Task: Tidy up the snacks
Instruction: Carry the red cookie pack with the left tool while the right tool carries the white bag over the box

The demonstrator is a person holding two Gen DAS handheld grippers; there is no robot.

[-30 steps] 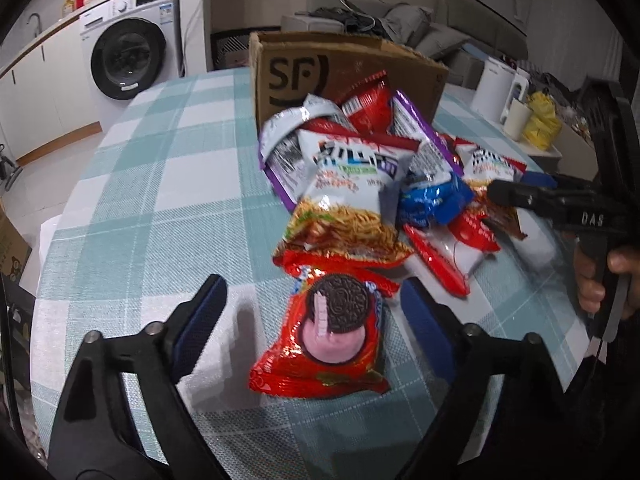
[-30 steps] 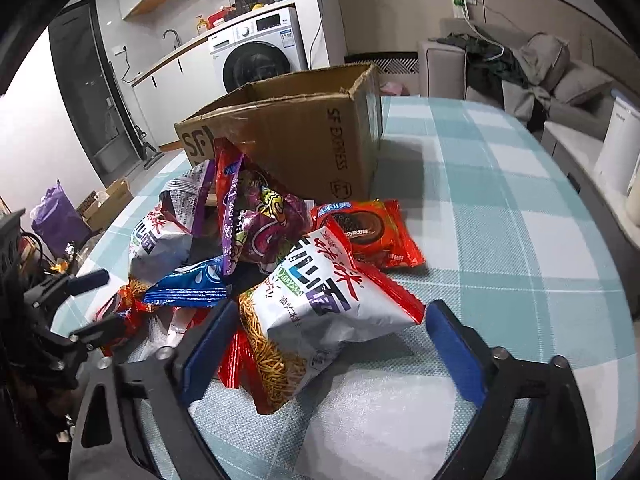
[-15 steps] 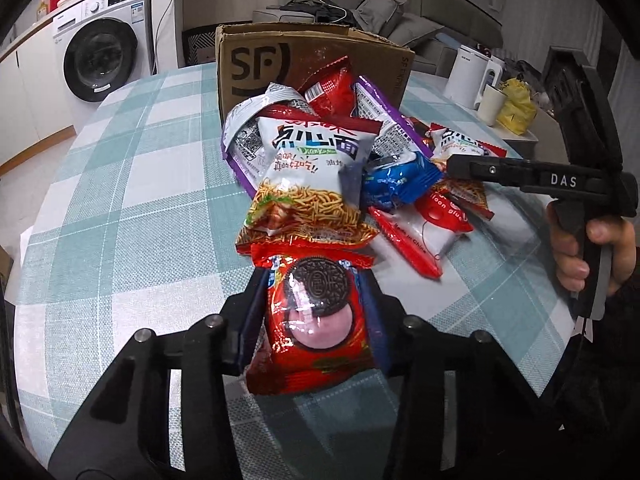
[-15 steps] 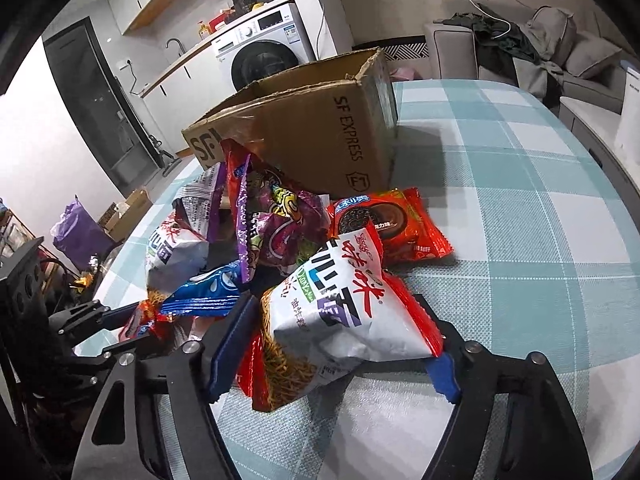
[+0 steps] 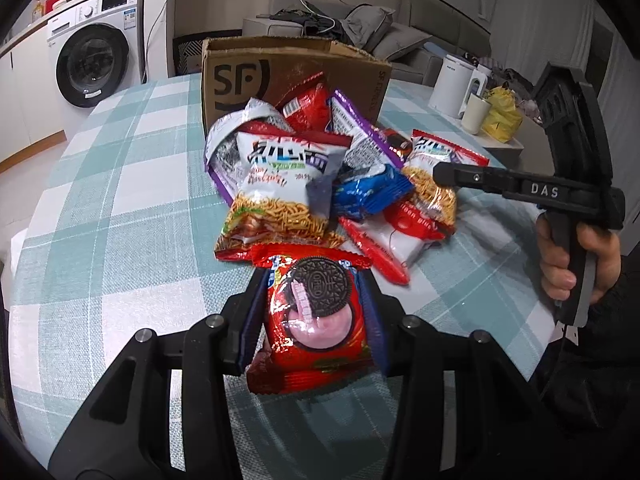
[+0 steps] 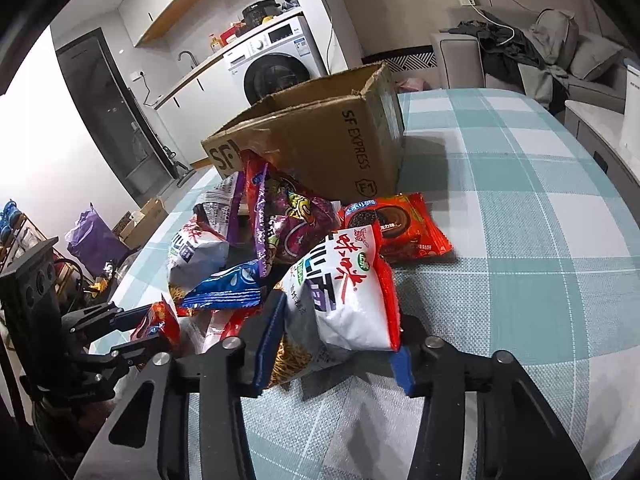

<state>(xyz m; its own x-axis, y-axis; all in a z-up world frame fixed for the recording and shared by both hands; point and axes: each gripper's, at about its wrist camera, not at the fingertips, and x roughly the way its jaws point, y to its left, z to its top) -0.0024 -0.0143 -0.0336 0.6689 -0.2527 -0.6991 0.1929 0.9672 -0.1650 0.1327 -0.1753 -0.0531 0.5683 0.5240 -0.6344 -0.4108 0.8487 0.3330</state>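
- The pick-up step is judged in hand: the left hand-held gripper (image 5: 316, 312) is clamped on a red cookie packet (image 5: 312, 320), at the near edge of the heap on the checked surface (image 5: 120, 208).
- The right hand-held gripper (image 6: 332, 340), its jaws just closing, is pressed on a noodle bag (image 6: 344, 296).
- Next, a lift into the cardboard box (image 6: 320, 148), far behind the heap, is probably called for.
- "OREO" is read on the cookie, "SF EXPRESS" on the box.

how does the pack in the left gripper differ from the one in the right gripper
The red cookie pack is flat, small and pictures a dark sandwich cookie; the white noodle bag is puffier, larger and pictures noodles. The left gripper and right gripper each clamp one. Both packs have red edges.
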